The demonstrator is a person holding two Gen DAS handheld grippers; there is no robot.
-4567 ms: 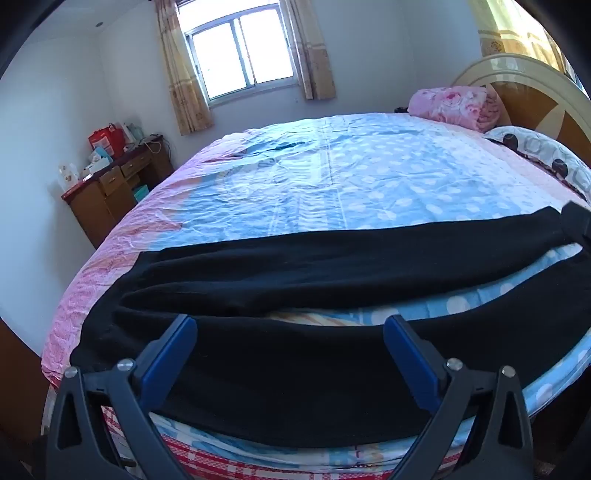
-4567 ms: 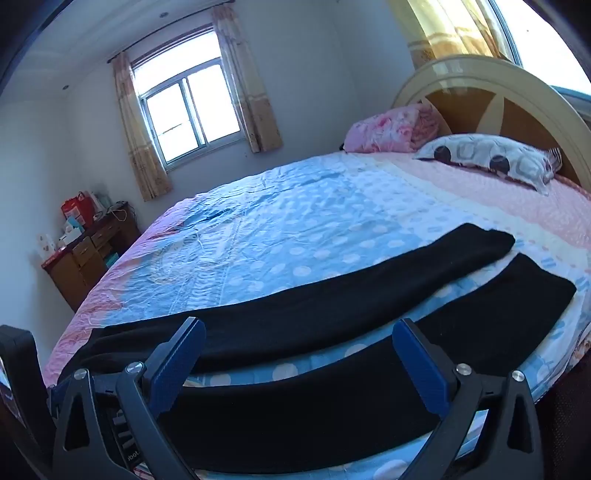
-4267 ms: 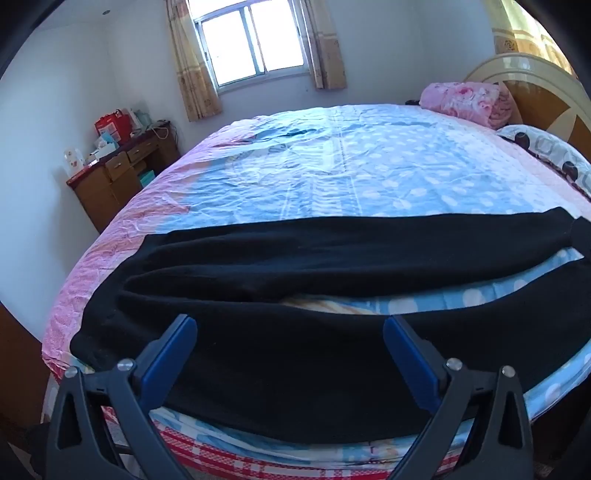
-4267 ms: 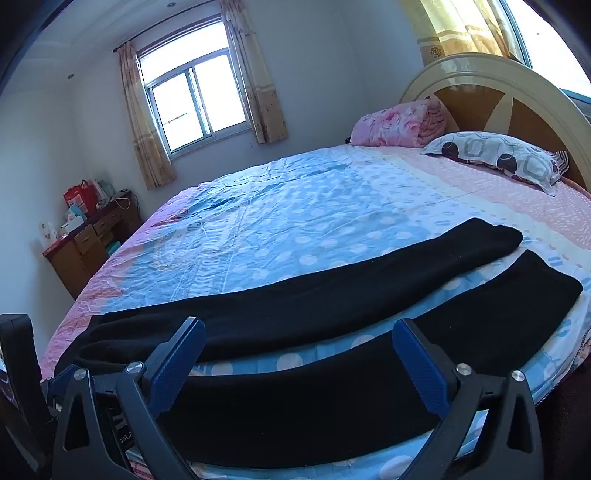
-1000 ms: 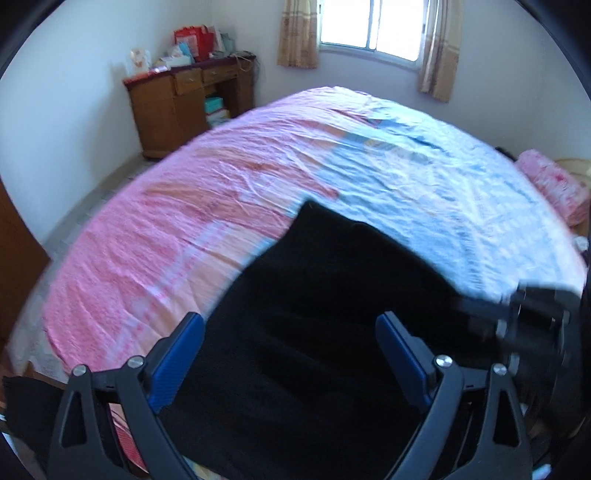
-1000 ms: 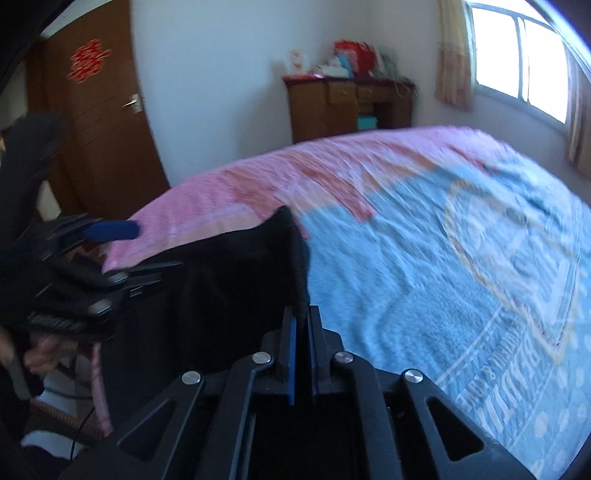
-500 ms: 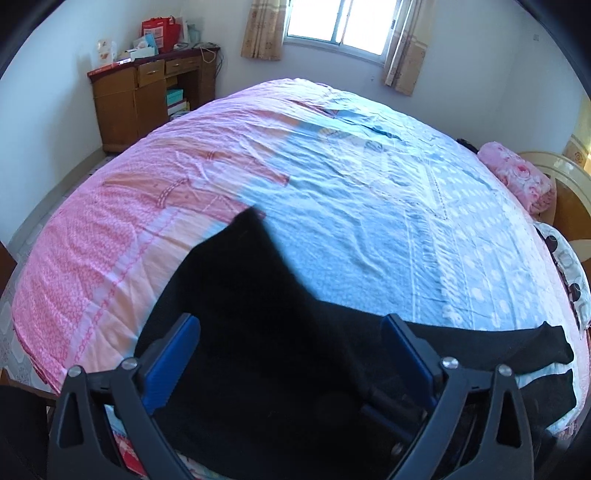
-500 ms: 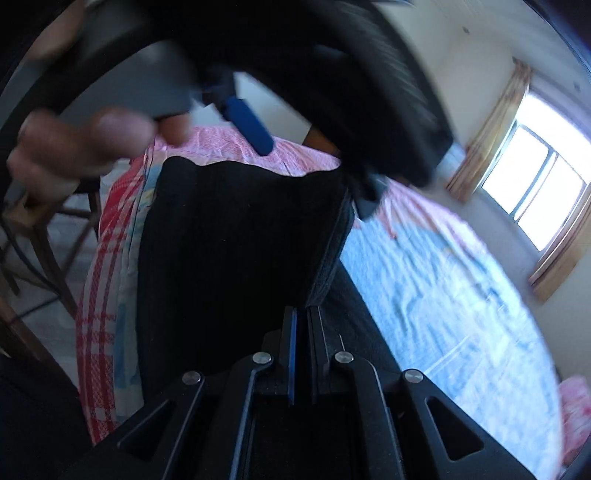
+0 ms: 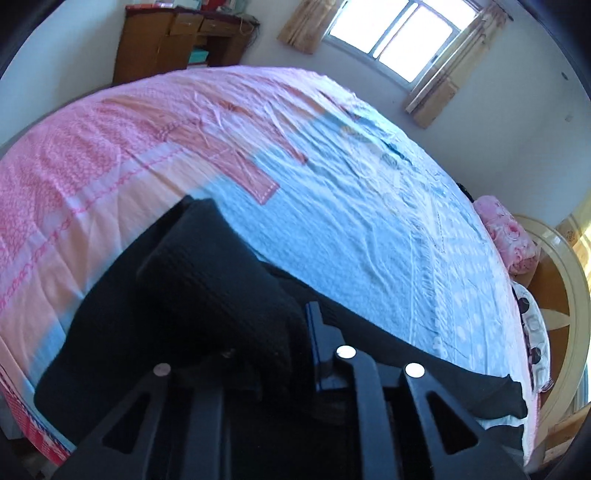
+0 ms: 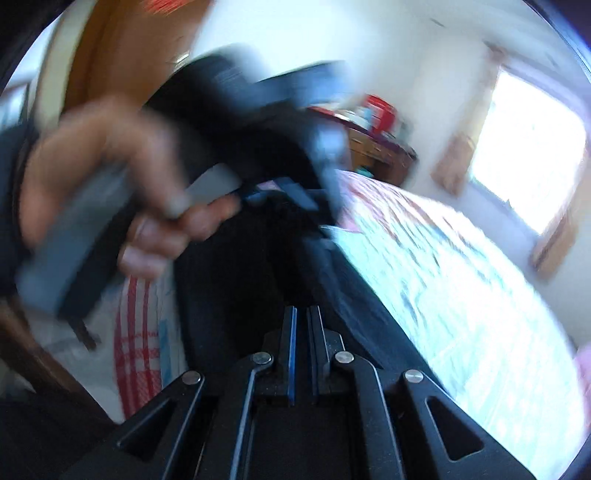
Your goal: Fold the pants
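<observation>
While the black pants (image 9: 207, 295) lay on the bed (image 9: 332, 184) near its edge, a thick bunched fold was pinched in the closed left gripper (image 9: 291, 332). The right gripper (image 10: 301, 332) was closed on dark cloth; a hand (image 10: 110, 192) was seen blurred.

1. The left wrist view sits low over the near edge of the bed (image 9: 332, 192), close above the pants (image 9: 192, 295), and looks down and across toward the window (image 9: 402, 33) and headboard (image 9: 554, 295).
2. The right wrist view is heavily blurred. It looks along the bed's edge, close to the pants (image 10: 240, 288), with the left hand (image 10: 122, 192) close in front.
3. Both views share the pants, the bed, the cabinet (image 9: 177, 40) and a window.
</observation>
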